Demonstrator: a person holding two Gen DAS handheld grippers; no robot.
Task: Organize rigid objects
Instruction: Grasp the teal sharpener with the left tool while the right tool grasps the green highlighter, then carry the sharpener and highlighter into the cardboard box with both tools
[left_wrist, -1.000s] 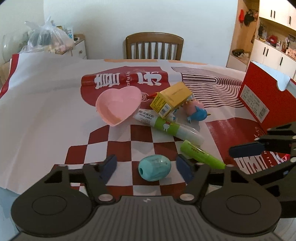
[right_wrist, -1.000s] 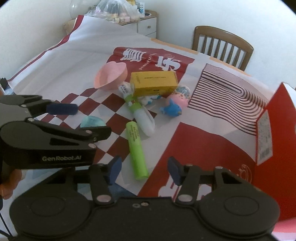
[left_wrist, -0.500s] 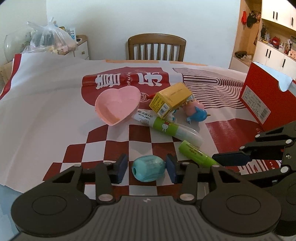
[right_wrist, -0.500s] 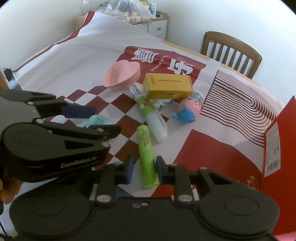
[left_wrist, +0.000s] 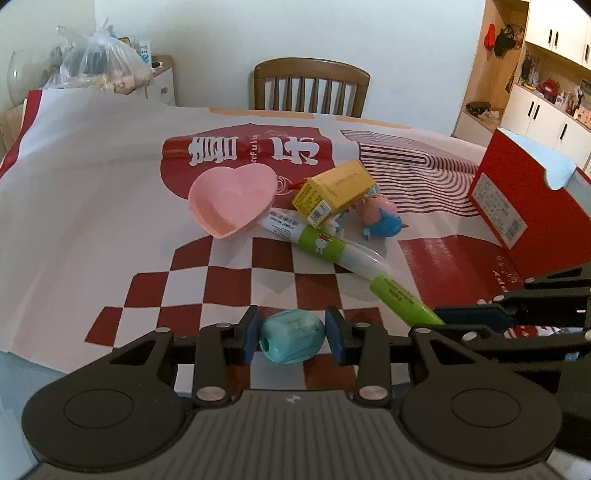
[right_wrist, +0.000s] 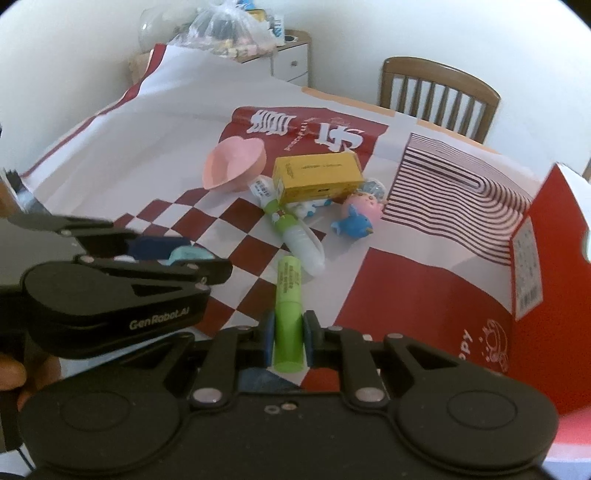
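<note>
A teal egg-shaped sharpener (left_wrist: 291, 341) lies near the table's front edge between the pads of my left gripper (left_wrist: 292, 338). The jaws are closing, and both pads touch its sides. My right gripper (right_wrist: 289, 338) is shut on the near end of a green marker (right_wrist: 289, 295), which points away toward the pile. In the left wrist view the marker (left_wrist: 399, 299) runs up to the right gripper's blue fingertip (left_wrist: 472, 317). Farther back lie a pink heart bowl (left_wrist: 232, 199), a yellow box (left_wrist: 334, 192), a white-and-green tube (left_wrist: 325, 249) and a pink-and-blue toy (left_wrist: 380, 218).
A tall red box (left_wrist: 524, 206) stands at the table's right side. A wooden chair (left_wrist: 310, 88) is behind the table, and a full plastic bag (left_wrist: 99, 62) sits on a cabinet at the back left. The red-and-white cloth (left_wrist: 92, 206) covers the table.
Both grippers went from wide open to closed: the left pads came in onto the teal sharpener and the right pads onto the green marker. Neither hand shifted much.
</note>
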